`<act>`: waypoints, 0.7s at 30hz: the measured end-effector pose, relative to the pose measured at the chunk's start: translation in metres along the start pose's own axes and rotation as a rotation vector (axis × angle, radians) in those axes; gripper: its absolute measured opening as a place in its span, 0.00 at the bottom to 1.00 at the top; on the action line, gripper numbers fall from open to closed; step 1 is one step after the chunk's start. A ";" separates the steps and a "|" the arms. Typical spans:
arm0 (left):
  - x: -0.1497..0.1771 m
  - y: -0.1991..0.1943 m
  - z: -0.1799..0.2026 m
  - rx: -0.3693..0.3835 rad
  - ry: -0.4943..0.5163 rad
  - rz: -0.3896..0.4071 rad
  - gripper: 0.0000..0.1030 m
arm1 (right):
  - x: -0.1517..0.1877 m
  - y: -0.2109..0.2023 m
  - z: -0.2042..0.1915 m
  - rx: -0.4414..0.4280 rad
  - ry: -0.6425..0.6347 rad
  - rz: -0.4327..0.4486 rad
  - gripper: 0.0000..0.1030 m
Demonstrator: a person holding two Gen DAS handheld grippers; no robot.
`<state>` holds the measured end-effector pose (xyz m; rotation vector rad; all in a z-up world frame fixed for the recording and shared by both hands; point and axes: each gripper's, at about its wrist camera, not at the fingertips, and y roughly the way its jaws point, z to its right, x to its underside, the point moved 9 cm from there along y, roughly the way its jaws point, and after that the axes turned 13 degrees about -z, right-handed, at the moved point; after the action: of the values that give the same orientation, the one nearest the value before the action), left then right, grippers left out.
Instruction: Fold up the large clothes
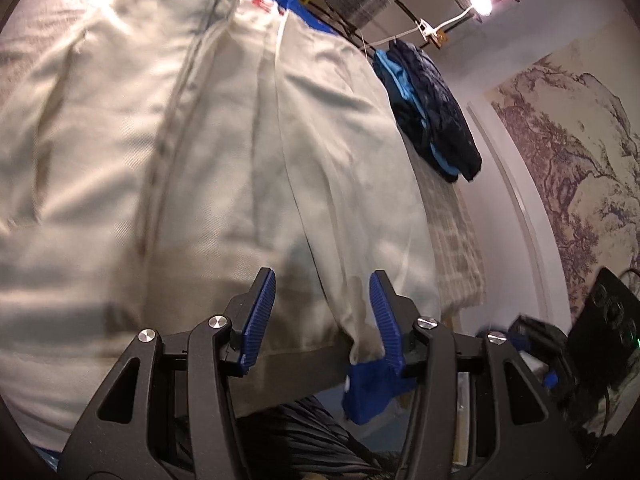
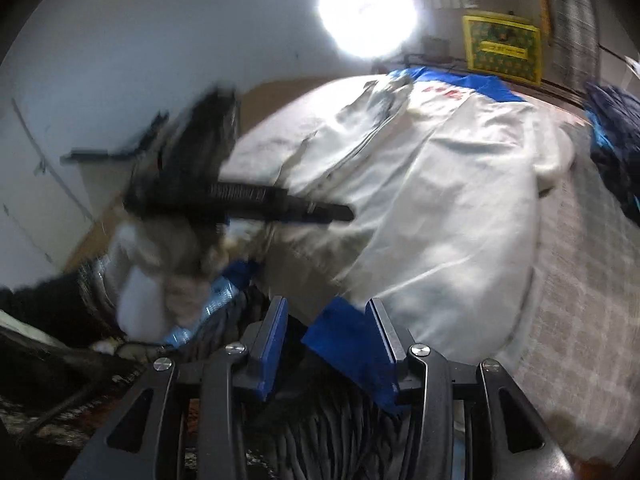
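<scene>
A large pale grey jacket with a zip, blue trim and red letters lies spread over a checked surface. My left gripper stands open just above its near hem, and a blue cuff hangs by the right finger without being pinched. In the right wrist view the same jacket lies ahead. My right gripper is open, with another blue cuff lying loose between its fingers against the right pad. A blurred black shape crosses the jacket's left side.
A dark navy garment with light blue lining lies at the far right of the checked cover. A bright lamp and wire racks stand behind. A yellow-green box sits past the jacket's collar. Black equipment is at the right.
</scene>
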<state>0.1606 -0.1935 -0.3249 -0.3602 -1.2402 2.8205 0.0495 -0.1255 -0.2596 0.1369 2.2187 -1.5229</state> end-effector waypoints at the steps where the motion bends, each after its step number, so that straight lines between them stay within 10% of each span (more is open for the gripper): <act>1: 0.004 0.004 0.001 0.016 -0.007 -0.016 0.53 | 0.003 -0.004 0.012 0.002 0.044 0.013 0.42; 7: 0.017 0.028 0.009 0.041 0.006 -0.069 0.53 | 0.026 -0.003 0.072 0.055 0.259 0.007 0.42; 8: 0.018 0.031 0.011 0.048 0.012 -0.075 0.39 | 0.029 0.002 0.078 0.058 0.283 -0.005 0.42; 9: 0.018 0.035 0.013 0.046 0.021 -0.086 0.04 | 0.031 0.009 0.083 0.058 0.302 -0.021 0.42; 10: 0.019 0.039 0.014 0.028 0.034 -0.102 0.01 | 0.032 0.015 0.085 0.045 0.311 -0.037 0.42; 21: 0.016 -0.009 -0.020 -0.178 0.013 0.006 0.04 | -0.013 0.011 0.097 -0.080 0.261 0.007 0.42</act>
<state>0.1492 -0.1711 -0.3343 -0.3888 -1.4947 2.7152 0.0936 -0.2076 -0.2924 0.3352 2.4740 -1.4820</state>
